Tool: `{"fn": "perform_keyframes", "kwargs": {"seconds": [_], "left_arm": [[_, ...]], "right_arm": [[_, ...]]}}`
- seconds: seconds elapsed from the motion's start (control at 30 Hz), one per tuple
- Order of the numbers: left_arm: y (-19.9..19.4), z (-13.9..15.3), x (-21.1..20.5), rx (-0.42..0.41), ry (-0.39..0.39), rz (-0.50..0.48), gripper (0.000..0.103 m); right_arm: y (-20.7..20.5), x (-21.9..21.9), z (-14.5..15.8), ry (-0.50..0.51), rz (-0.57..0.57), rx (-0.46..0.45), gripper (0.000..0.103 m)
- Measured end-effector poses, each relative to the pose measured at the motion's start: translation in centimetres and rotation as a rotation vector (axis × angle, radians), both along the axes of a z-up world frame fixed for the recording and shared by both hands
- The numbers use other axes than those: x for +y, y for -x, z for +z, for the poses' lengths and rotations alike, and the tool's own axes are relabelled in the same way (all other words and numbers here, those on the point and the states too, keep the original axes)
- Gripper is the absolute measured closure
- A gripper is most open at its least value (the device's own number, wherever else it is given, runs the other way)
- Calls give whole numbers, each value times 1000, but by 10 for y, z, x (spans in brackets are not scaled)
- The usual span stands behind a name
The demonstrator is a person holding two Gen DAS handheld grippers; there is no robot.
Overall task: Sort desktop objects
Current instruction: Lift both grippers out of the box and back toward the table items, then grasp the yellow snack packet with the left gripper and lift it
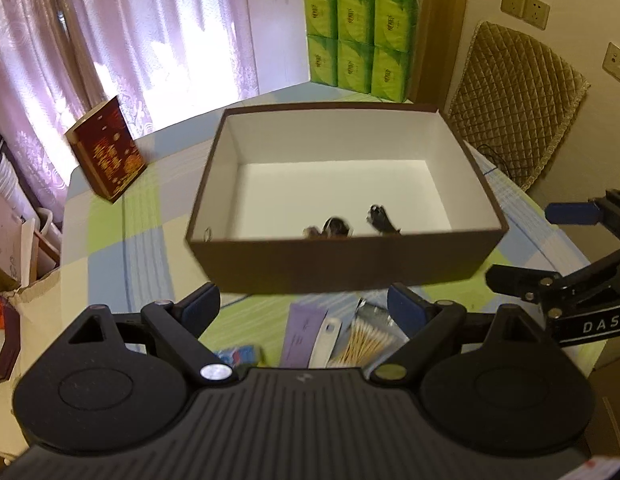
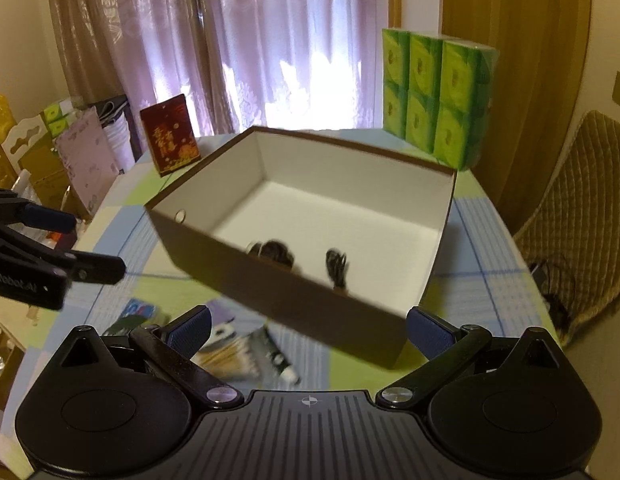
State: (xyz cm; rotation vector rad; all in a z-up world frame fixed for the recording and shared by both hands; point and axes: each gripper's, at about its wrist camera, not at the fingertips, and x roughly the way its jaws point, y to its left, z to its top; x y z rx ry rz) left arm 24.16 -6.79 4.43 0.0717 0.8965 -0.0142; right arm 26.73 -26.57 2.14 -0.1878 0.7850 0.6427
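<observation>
A brown box with a white inside point(image 1: 345, 258) point(image 2: 294, 292) stands on the checked tablecloth, with a few small dark items point(image 1: 335, 228) point(image 2: 276, 252) lying by its near wall. In front of it lie a purple card point(image 1: 304, 332), a pack of cotton swabs point(image 1: 363, 344) point(image 2: 226, 356), a blue packet point(image 1: 238, 354) point(image 2: 140, 308) and a dark tube point(image 2: 278, 356). My left gripper point(image 1: 304, 306) point(image 2: 98, 246) hovers open above these loose items with nothing held. To the right, my right gripper point(image 2: 310, 330) point(image 1: 521, 244) is also open and holds nothing; the box's near corner shows between its fingers.
A red patterned box point(image 1: 106, 152) point(image 2: 170, 140) stands at the table's far left and stacked green tissue packs point(image 1: 361, 40) point(image 2: 437, 92) at the far edge. A chair with a quilted cushion point(image 1: 513, 104) is at the right. Cartons and clutter point(image 2: 70, 152) crowd the left side.
</observation>
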Motion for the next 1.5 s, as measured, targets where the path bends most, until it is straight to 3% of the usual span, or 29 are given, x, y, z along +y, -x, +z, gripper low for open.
{"fn": "perform_keyframes", "kwargs": {"seconds": [0.5,0.97,1.17,1.23,1.37,1.5], "left_arm": [[83,-32,33,38,5,26,15],[112,-84,25,151,93,0,15],[112,-115,24,218,201,13,17],[111,-124,28,236,260,32,22],[108,-137,43,234,420,106,26],[107,-150,69,201,656,219,27]], "right_arm": [[67,-7,-33,12,29,42,2],[66,-24,-76,79,-1,150,2],[54,-40,-85,99,-37,178,2],[49,-46,-88,109,-47,186,2],[41,-55,-92,122,-62,198,2],[32,-61,-94,133,-74,207,2]]}}
